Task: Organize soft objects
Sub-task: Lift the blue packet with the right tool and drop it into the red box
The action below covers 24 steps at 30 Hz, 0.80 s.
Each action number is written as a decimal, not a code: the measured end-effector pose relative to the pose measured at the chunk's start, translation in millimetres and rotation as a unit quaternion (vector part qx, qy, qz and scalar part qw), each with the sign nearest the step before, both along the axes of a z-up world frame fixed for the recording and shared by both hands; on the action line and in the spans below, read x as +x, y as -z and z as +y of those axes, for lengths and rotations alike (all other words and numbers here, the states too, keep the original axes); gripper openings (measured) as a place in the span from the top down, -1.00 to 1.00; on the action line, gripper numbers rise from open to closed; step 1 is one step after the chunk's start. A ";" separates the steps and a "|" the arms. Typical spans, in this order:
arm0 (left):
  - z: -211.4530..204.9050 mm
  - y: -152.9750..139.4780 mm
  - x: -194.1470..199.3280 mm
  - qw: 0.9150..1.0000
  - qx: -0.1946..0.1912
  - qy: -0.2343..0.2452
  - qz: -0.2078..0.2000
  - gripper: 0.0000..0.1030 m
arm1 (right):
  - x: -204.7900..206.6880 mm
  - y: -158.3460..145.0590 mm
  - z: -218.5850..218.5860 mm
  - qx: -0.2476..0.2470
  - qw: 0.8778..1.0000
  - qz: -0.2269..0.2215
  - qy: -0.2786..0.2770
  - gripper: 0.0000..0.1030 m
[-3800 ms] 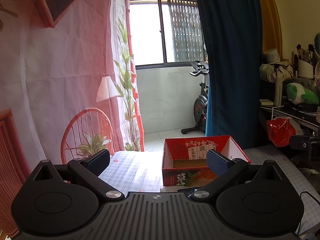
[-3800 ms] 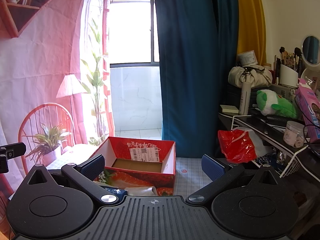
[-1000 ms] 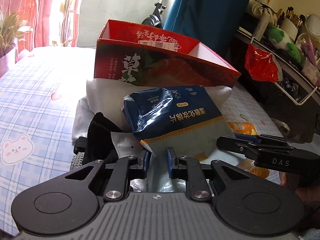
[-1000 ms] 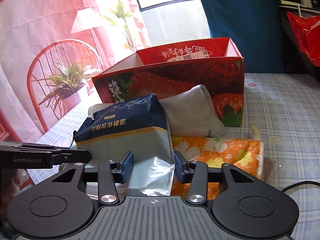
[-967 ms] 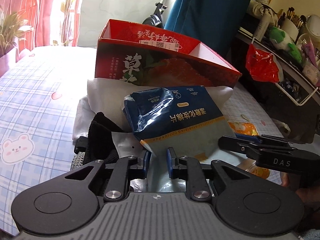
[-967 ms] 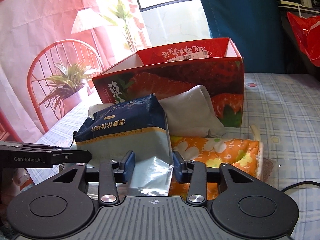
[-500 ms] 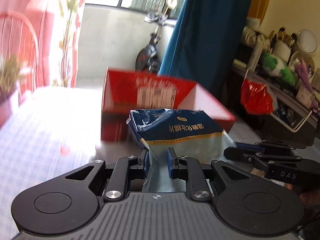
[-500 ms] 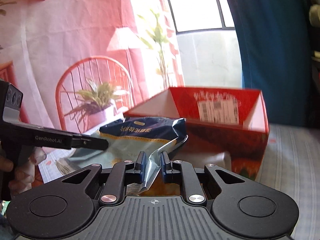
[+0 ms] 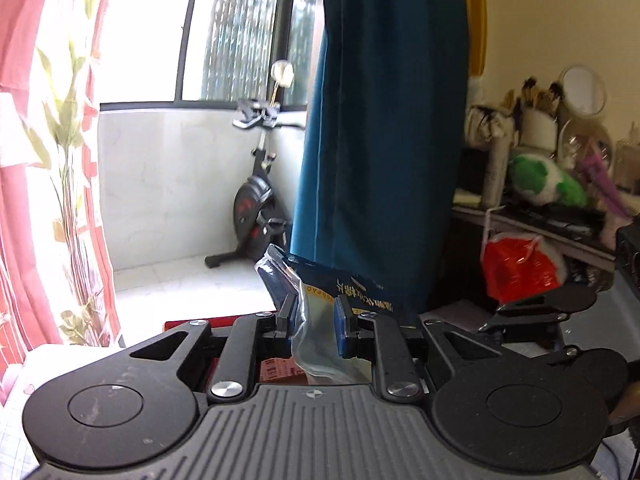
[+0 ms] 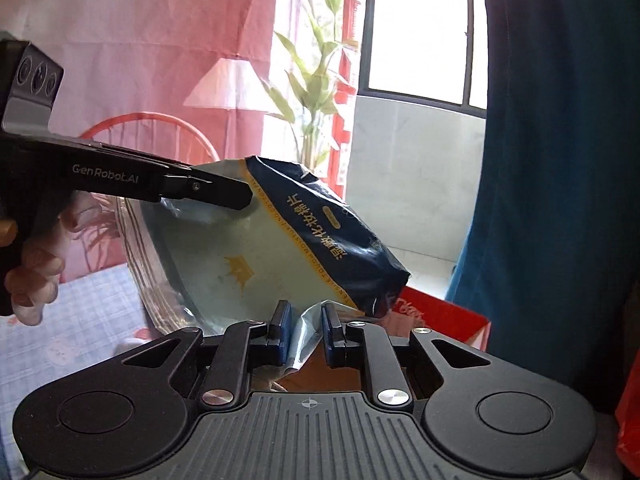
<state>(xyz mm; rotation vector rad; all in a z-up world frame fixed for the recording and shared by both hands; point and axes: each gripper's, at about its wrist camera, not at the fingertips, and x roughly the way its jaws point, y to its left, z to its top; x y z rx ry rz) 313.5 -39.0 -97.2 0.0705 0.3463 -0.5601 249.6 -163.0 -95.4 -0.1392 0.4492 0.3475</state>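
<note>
In the left wrist view, we see our left gripper [image 9: 316,322] clamped on the clear crinkled end of the cotton pad pack [image 9: 352,292]. The pack is dark blue with a pale lower part and gold lettering, and it is held up in the air. The red box [image 9: 182,325] shows only as a strip of rim just behind the gripper. Beyond stand a teal curtain [image 9: 380,120], an exercise bike [image 9: 256,208] by the window and a cluttered shelf [image 9: 540,216] with a red plastic bag [image 9: 516,268].

In the right wrist view, our right gripper [image 10: 304,330] pinches another part of the same clear edge. The pack [image 10: 280,240] hangs tilted above the table [image 10: 80,340], which wears a pale checked cloth. The left gripper's finger [image 10: 208,190] lies against the pack's upper edge. The red box [image 10: 444,316] sits below and behind the pack. A pink backdrop [image 10: 140,40] fills the left.
</note>
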 end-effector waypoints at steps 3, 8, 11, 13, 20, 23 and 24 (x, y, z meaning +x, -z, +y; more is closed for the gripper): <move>-18.6 10.4 22.5 1.000 0.029 -0.006 0.011 0.62 | 27.1 13.1 -9.5 -0.003 1.000 0.017 0.018 0.71; -41.8 30.9 47.1 0.997 0.072 -0.009 0.037 0.62 | 50.1 43.8 -17.4 -0.006 0.998 0.056 0.038 0.71; -52.8 46.1 64.2 0.994 0.081 -0.015 0.072 0.62 | 55.5 58.4 -19.9 -0.006 0.995 0.081 0.051 0.71; -60.9 55.6 78.9 0.991 0.085 -0.018 0.102 0.62 | 59.3 67.0 -21.1 -0.002 0.994 0.096 0.060 0.71; -51.7 76.7 99.2 0.981 0.105 -0.029 0.160 0.58 | 68.5 80.2 -21.7 0.000 0.989 0.121 0.083 0.71; -51.6 78.8 97.7 0.979 0.112 -0.036 0.164 0.41 | 69.7 79.2 -17.6 -0.011 0.987 0.130 0.098 0.66; -53.1 77.1 95.7 0.979 0.119 -0.039 0.159 0.32 | 68.4 78.8 -16.1 -0.018 0.986 0.128 0.102 0.64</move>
